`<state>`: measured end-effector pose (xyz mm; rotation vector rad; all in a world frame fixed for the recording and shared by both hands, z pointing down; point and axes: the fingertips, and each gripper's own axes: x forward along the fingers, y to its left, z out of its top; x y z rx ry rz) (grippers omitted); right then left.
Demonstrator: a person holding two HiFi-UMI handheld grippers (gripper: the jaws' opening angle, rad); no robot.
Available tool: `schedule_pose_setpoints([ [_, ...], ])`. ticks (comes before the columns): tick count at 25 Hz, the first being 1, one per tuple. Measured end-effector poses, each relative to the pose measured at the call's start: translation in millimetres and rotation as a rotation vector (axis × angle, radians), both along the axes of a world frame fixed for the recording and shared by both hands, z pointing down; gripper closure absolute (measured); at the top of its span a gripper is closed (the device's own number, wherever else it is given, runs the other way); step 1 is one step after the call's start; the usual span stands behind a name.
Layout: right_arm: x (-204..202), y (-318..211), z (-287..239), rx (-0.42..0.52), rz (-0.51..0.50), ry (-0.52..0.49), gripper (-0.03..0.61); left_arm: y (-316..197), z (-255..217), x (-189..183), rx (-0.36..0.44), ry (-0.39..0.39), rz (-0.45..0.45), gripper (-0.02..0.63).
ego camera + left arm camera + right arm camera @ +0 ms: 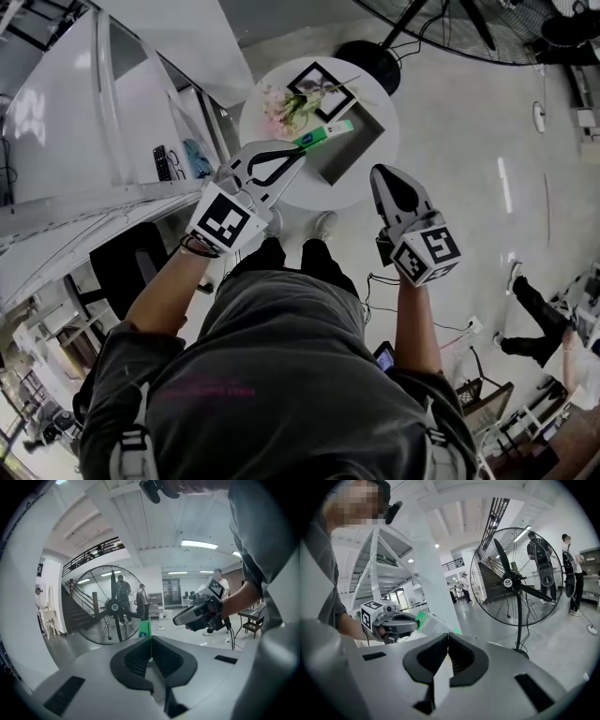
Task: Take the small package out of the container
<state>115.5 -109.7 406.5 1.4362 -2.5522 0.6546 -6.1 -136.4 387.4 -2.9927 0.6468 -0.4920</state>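
In the head view my left gripper (300,152) is shut on one end of a small green and white package (326,133). The package hangs above the near edge of the grey container (354,150), which stands on a round white table (375,112). The left gripper view shows the jaws closed, with the green package (145,628) sticking up at their tip. My right gripper (381,172) is shut and empty, held right of the container. The right gripper view shows its jaws closed, and the left gripper (399,622) with the package (423,619) off to the left.
A black-framed marker card (323,89) and a bunch of flowers (289,105) lie on the table's far side. A large standing fan (513,581) is beyond the table. White shelving (84,131) runs along the left. People stand in the background.
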Motion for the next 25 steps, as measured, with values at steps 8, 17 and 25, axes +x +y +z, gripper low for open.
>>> schedule_pose_setpoints([
  [8, -17.4, -4.6, -29.0, 0.064, 0.002, 0.021, 0.557, -5.4, -28.9, -19.7, 0.015, 0.069, -0.021, 0.594],
  [17, -38.7, -10.1, -50.0, 0.118, -0.014, 0.037, 0.557, -10.0, -46.8, -40.8, 0.022, 0.132, -0.049, 0.594],
  [25, -46.8, -9.4, -65.3, 0.151, -0.025, 0.055, 0.557, -8.8, -67.9, -54.9, -0.067, 0.202, -0.108, 0.594],
])
